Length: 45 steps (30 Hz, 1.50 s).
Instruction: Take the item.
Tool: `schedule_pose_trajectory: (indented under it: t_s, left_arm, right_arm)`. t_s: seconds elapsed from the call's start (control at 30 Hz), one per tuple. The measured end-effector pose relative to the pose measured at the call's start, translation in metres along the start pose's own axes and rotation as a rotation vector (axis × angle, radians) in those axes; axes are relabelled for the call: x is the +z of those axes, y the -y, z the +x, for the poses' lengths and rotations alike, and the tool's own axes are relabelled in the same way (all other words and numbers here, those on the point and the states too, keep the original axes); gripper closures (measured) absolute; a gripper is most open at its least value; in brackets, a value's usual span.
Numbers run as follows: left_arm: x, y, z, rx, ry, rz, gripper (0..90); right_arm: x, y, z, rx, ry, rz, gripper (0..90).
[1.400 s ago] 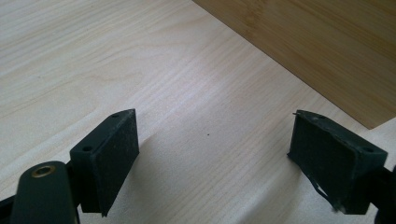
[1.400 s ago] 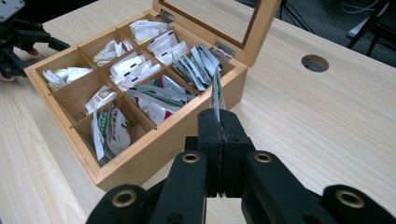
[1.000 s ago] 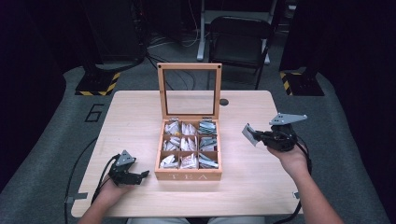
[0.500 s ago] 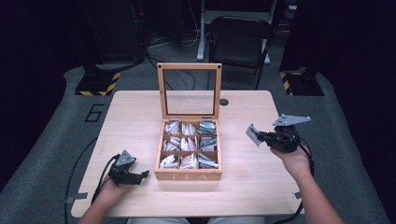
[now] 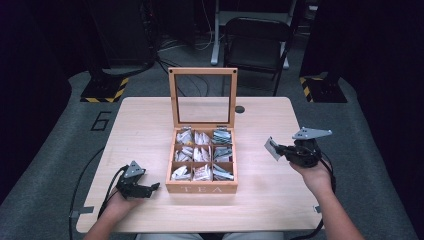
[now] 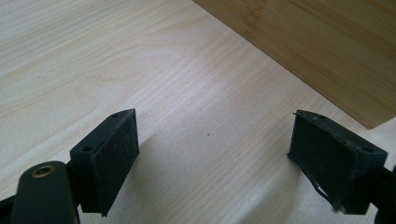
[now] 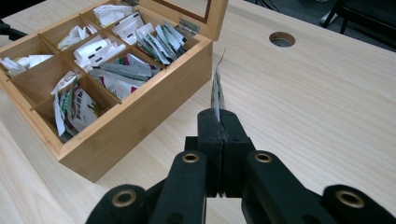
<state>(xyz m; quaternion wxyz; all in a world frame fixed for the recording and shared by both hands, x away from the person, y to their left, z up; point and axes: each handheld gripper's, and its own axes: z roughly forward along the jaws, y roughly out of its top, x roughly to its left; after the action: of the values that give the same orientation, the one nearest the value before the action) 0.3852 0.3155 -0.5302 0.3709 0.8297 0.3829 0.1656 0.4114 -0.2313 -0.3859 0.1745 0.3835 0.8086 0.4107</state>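
Bamboo tea box (image 5: 202, 187) stands open at table centre; the right gripper (image 5: 274, 148), at its three o'clock, clamps a tea sachet (image 7: 217, 88), now carried slightly lower and clear of the compartments. Left gripper (image 5: 152, 187) rests open-jawed and empty at eight o'clock, so the sachet appears extracted, awaiting placement.

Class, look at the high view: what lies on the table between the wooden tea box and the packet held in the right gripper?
Nothing: bare table separates the tea box from the packet in the right gripper, in the high view.

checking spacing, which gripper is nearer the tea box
Left. The left gripper sits just off the tea box front corner; the right gripper is farther out.
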Motion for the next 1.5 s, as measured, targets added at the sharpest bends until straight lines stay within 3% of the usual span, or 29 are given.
schedule_pose_trajectory:
  t_s: [0.63,1.5]
  left_arm:
    - [0.0,0.0,0.0,-0.002,-0.002,-0.004,15.5]
    - [0.0,0.0,0.0,-0.001,-0.001,-0.002,15.5]
  right_arm:
    - [0.021,0.04,0.007,0.023,0.003,0.047,89.2]
    - [0.035,0.065,0.006,0.054,0.049,0.069,89.1]
